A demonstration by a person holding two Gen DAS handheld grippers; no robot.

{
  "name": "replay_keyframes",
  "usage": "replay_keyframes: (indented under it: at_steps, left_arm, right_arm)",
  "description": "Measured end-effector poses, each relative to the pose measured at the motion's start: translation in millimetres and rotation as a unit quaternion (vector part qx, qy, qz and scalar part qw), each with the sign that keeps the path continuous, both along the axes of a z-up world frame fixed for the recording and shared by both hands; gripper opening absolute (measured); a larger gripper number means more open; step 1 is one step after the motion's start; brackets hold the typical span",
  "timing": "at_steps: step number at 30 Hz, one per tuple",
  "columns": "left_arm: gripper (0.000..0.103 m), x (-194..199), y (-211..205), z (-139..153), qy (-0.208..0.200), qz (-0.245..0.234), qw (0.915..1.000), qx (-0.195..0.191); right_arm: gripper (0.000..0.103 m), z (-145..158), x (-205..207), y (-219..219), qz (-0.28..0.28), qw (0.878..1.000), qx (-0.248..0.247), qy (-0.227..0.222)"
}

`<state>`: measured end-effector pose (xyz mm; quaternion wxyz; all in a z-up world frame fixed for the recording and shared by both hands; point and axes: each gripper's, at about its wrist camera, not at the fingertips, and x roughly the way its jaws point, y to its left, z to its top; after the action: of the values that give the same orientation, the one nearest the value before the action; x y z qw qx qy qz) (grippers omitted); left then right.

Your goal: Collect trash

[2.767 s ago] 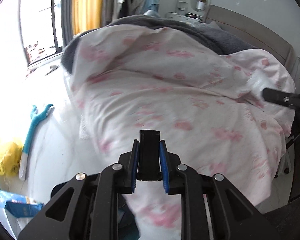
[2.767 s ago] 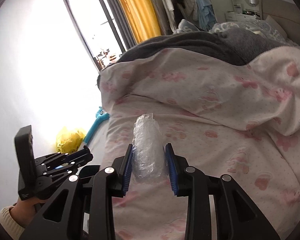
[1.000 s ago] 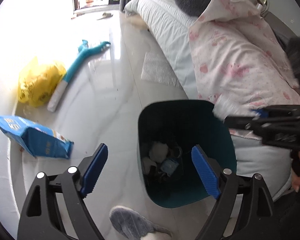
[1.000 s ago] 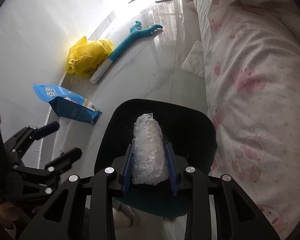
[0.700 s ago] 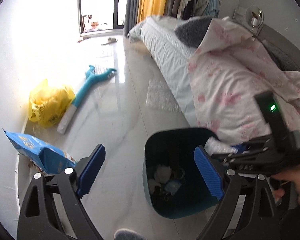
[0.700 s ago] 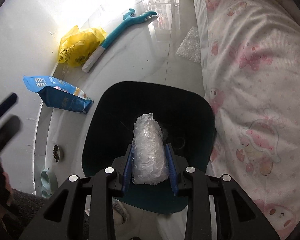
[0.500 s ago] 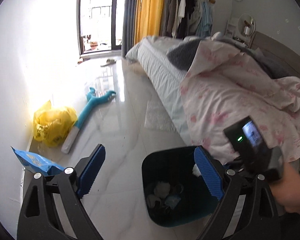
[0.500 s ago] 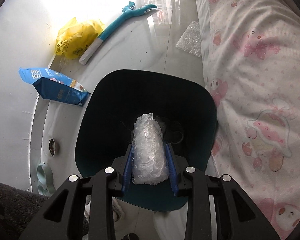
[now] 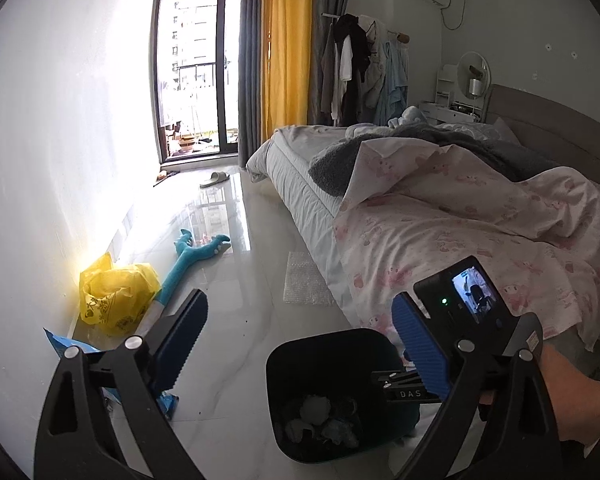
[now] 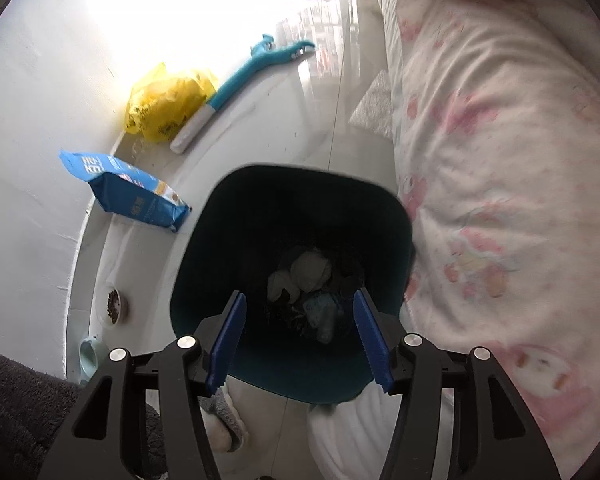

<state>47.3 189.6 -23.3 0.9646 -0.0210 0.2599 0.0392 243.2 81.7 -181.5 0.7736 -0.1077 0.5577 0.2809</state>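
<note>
Reference landmark: the dark teal waste bin [image 10: 292, 216], standing on the floor against the side of the bed [image 10: 500, 160]. All places below are given relative to it, left to right.

Far left of the bin, by the wall [image 9: 60, 140], lies a yellow plastic bag [image 10: 168, 100]. A teal long-handled brush [image 10: 236, 84] lies just beside the bag, on the bin's side of it. Nearer the bin, also on its left, a blue pouch [image 10: 128, 196] lies flat on the floor. All three are candidates for collection, in my judgement, as is the sheet of bubble wrap [image 9: 306, 282] beyond the bin at the foot of the bed.

My left claw [image 9: 300, 344] is spread to nearly its full width and holds nothing. It hangs beside the bin and points out across the room, toward the items left on the floor.

My right claw [image 10: 300, 328] is directly above the bin mouth and points steeply down into it. Its jaws have just been opening and now stand roughly half open, with nothing between the pads. This position lets a released item drop straight inside and not onto the rim.

The task's item, a clear crumpled plastic wad [image 10: 324, 312], lies at the bottom of the bin among pale paper balls [image 10: 308, 272]. I judge this deposit complete.

Right of the bin, a pink-patterned quilt [image 10: 500, 208] hangs over the bed edge and touches the bin's rim; it could snag a claw on withdrawal.
</note>
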Motion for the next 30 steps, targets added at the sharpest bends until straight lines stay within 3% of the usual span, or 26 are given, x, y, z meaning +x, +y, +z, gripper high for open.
replay_keyframes:
  at_steps: [5, 10, 15, 23, 30]
  left_arm:
    - [0.096, -5.9, -11.8, 13.4, -0.009, 0.002, 0.9999, -0.014]
    - [0.097, -8.3, -31.4, 23.6, -0.017, -0.01, 0.9996, -0.02]
    - [0.098, -13.6, -46.4, 30.7, -0.027, -0.011, 0.9992, -0.028]
    - [0.1, -28.6, -69.8, 42.9, -0.055, -0.008, 0.9982, -0.025]
    - [0.1, -36.4, -89.0, 36.9, -0.048, -0.009, 0.9988, 0.003]
  right_arm:
    - [0.069, 55.5, -15.9, -24.0, -0.002, 0.996, 0.034, -0.079]
    - [0.085, 109.2, -36.3, -75.0, -0.016, 0.984, 0.06, -0.169]
    - [0.09, 138.7, -49.0, -137.5, -0.06, 0.97, 0.092, -0.218]
    - [0.1, 184.1, -92.9, -223.1, -0.109, 0.941, 0.092, -0.308]
    - [0.1, 190.2, -141.5, -272.7, -0.144, 0.924, 0.098, -0.341]
